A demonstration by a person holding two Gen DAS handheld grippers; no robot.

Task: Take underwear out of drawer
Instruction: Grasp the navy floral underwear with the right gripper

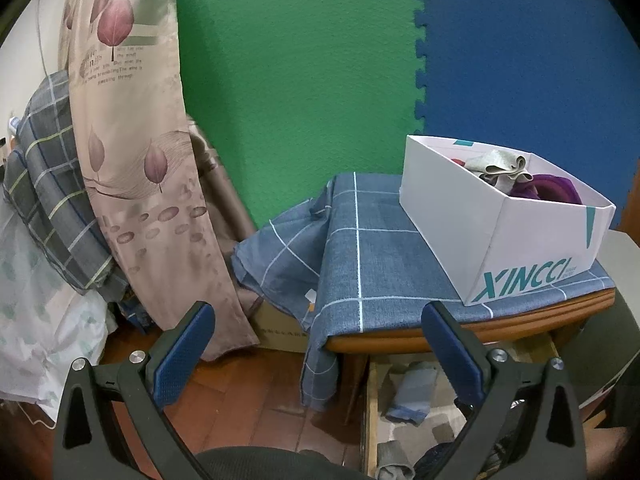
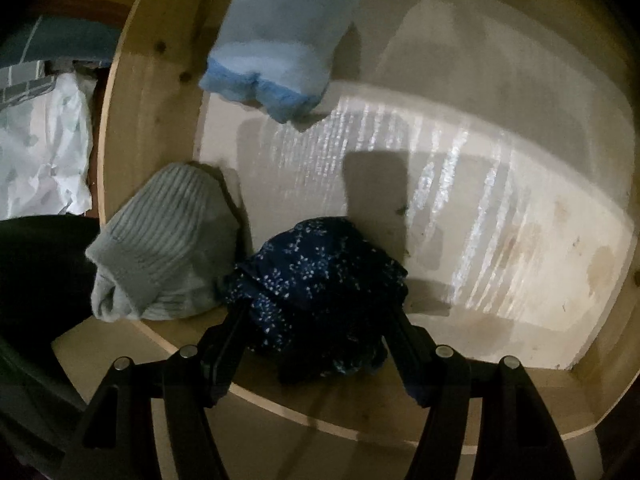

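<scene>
In the right wrist view my right gripper (image 2: pixel 316 308) reaches down into the open wooden drawer (image 2: pixel 152 92). Its fingers stand on either side of a dark blue underwear with small white dots (image 2: pixel 320 280), and I cannot tell whether they press it. A grey ribbed piece (image 2: pixel 160 240) lies to its left and a light blue folded piece (image 2: pixel 280 40) at the far end. My left gripper (image 1: pixel 320 344) is open and empty, held above the floor left of the drawer (image 1: pixel 372 408). The light blue piece (image 1: pixel 412 396) shows in the drawer there too.
A white XINCCI box (image 1: pixel 532 240) holding grey and purple clothes stands on the nightstand's blue checked cloth (image 1: pixel 368 240). A leaf-print curtain (image 1: pixel 132 160) and plaid bedding (image 1: pixel 44 184) are on the left. Green and blue foam mats (image 1: pixel 300 80) cover the wall.
</scene>
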